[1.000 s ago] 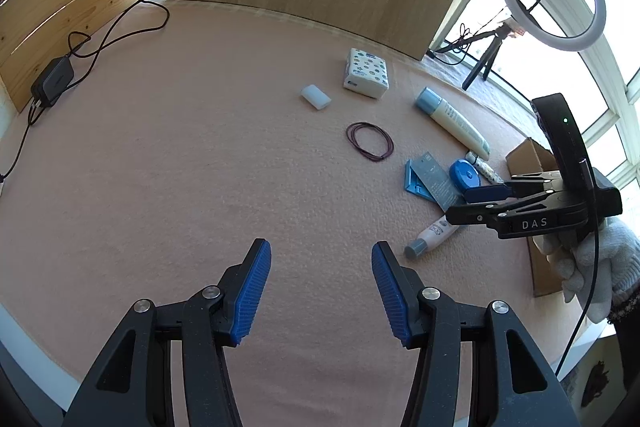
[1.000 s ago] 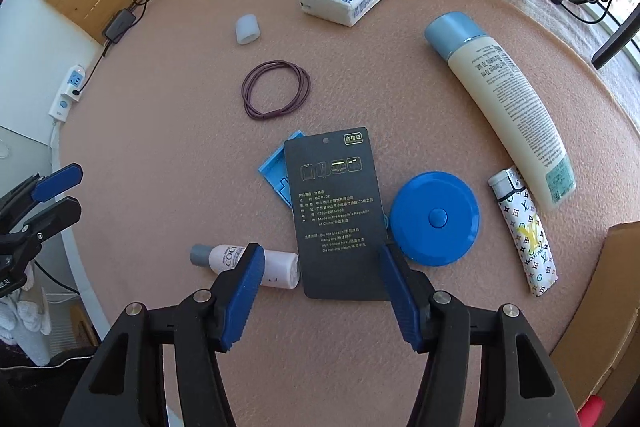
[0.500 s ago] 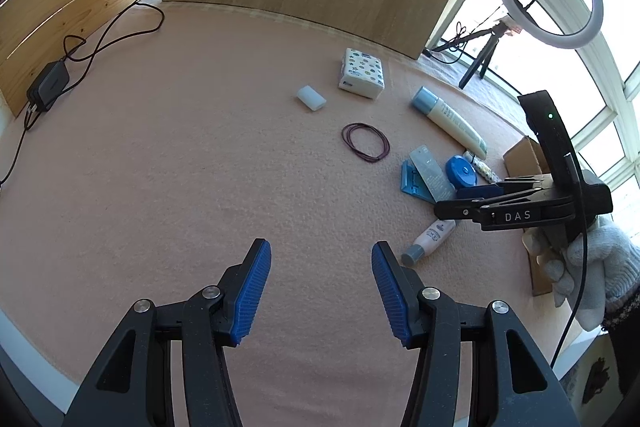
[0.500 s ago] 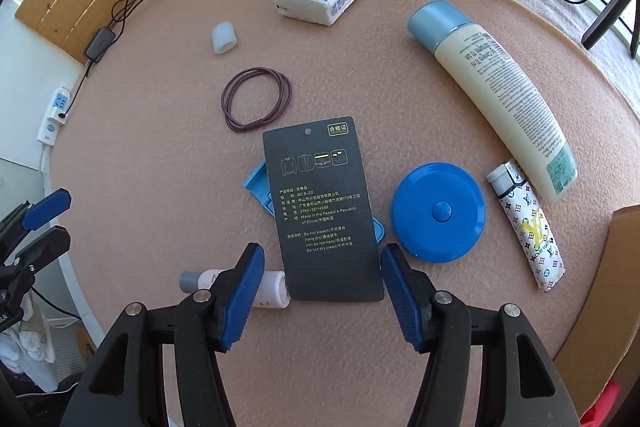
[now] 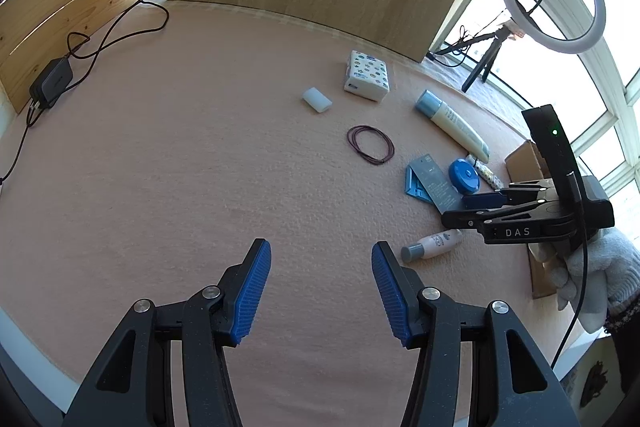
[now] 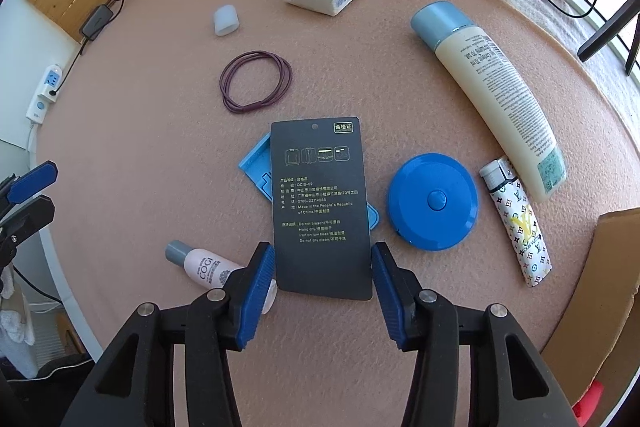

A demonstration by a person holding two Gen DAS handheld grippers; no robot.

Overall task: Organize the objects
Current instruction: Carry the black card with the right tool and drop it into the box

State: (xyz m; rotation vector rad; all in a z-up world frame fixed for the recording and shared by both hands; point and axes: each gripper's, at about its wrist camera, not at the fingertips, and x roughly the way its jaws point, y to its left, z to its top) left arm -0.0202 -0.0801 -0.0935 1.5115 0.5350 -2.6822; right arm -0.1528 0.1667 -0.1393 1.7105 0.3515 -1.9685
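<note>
The right gripper (image 6: 323, 277), fingers spread, is lowering astride the near end of a flat black printed card (image 6: 320, 203) lying on the pink felt worktop (image 6: 360, 75) atop a blue plastic piece (image 6: 256, 167); a second ago it hung farther back. The left gripper (image 5: 320, 291) is hovering open.

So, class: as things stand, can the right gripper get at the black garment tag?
Probably yes. The right gripper is open, with the black garment tag's near end between its fingers. Nothing lies on the tag; it partly covers a blue plastic piece, and the pink bottle lies close beside the left finger.
</note>
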